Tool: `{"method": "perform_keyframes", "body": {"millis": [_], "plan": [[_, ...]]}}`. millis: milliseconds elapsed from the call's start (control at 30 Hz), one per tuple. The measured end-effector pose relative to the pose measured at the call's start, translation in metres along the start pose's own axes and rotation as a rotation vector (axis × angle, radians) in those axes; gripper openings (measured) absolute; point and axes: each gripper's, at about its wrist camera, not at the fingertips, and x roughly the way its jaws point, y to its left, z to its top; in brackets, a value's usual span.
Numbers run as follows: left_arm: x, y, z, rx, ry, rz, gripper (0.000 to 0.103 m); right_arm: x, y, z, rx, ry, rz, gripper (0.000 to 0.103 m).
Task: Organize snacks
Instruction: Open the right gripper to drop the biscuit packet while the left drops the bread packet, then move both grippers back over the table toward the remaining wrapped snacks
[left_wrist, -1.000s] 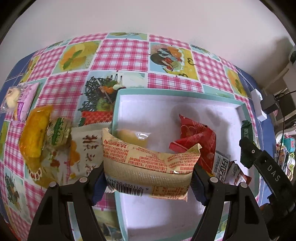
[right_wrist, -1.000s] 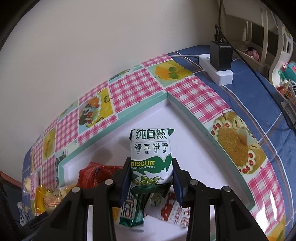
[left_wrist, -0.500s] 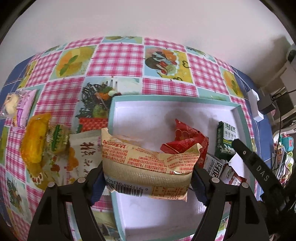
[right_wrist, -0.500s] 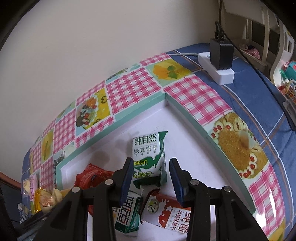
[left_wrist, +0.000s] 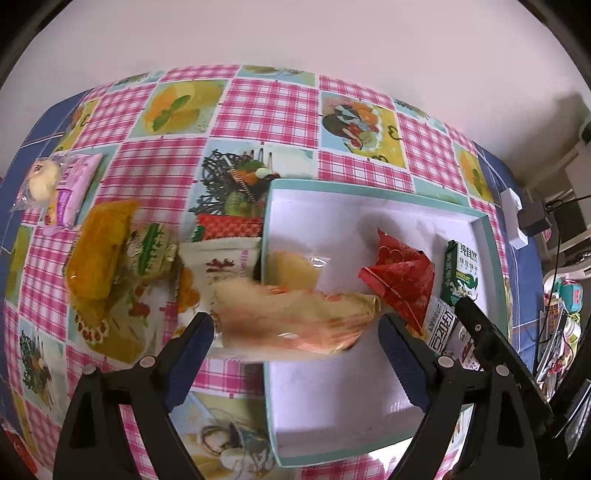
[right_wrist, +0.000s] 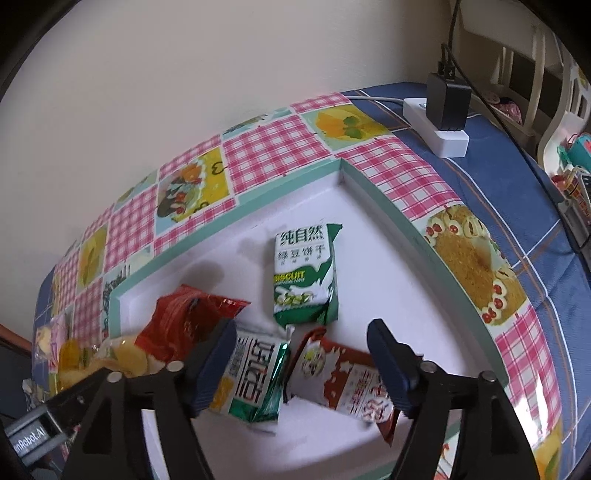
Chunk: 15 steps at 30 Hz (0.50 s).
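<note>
Left gripper (left_wrist: 295, 328) opening, blurred cream packet (left_wrist: 295, 325) between jaws.

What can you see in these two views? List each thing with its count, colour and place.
tray: one, white with teal rim, on the cloth
cloth: one, pink check with food pictures, over the table
green biscuit pack: one, green and white, flat in the tray
red pack: one, red, mid tray
beige pack: one, blurred, between the left jaws, over the tray's left rim
brown pack: one, brown and white, near tray edge
orange pack: one, left of the tray
pink pack: one, far left
power strip: one, white, black charger plugged in
left gripper: black, jaws opening, pads off the beige pack
right gripper: black, jaws opening, nothing held
</note>
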Motion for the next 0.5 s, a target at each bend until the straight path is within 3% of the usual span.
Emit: {"method": "perform_keyframes", "body": {"millis": [167,267,500], "plan": [[-0.010,0.007,-0.008,-0.027,-0.009,-0.030,0.096,-0.009,0.005,-0.009,-0.024,-0.008,-0.001,0.089],[-0.015,0.014,-0.017,-0.066,-0.027,-0.017,0.096,-0.016,0.008,-0.014,-0.030,-0.020,0.002,0.103],[-0.028,0.037,-0.026,-0.118,-0.099,0.077,0.096,-0.030,0.023,-0.031,-0.078,-0.049,0.031,0.103]]}}
